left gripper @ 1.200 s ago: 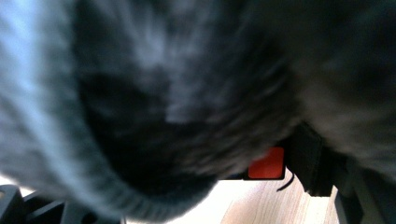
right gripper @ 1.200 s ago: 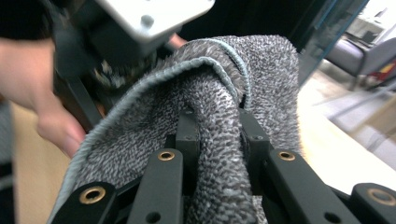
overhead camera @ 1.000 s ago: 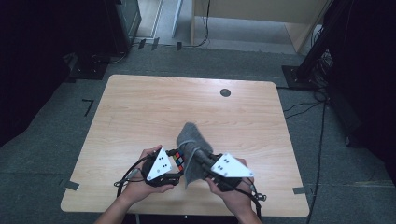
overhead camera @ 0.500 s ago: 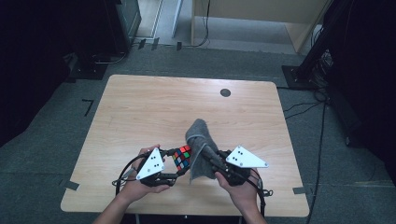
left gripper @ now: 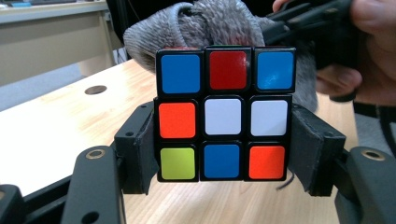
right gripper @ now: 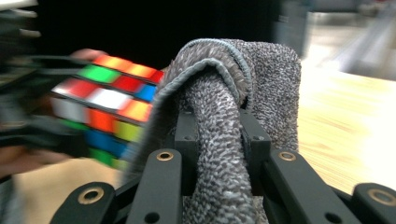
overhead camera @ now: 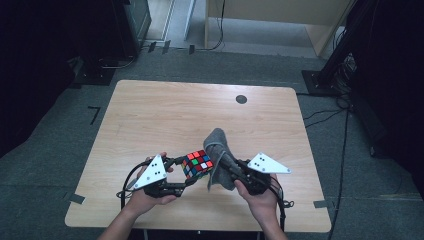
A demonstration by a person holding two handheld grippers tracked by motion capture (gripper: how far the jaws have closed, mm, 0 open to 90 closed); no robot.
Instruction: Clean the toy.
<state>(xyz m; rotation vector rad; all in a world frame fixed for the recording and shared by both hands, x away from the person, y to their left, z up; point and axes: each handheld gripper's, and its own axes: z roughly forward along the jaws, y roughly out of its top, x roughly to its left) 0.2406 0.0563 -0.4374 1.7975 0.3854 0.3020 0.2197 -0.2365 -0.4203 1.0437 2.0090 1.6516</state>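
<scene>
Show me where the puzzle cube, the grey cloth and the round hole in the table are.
puzzle cube [left gripper: 223, 116], left gripper view, white centre sticker.
grey cloth [right gripper: 219, 154], right gripper view, bunched middle fold.
round hole [overhead camera: 241, 99], high view, its dark centre.

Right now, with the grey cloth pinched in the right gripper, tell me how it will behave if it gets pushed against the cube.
The grey cloth probably stays floppy: it folds over the right gripper and hangs below it. Its looped, towel-like pile suggests it grips rather than slides. It likely yields against the cube, which looks rigid between the left gripper jaws.
</scene>
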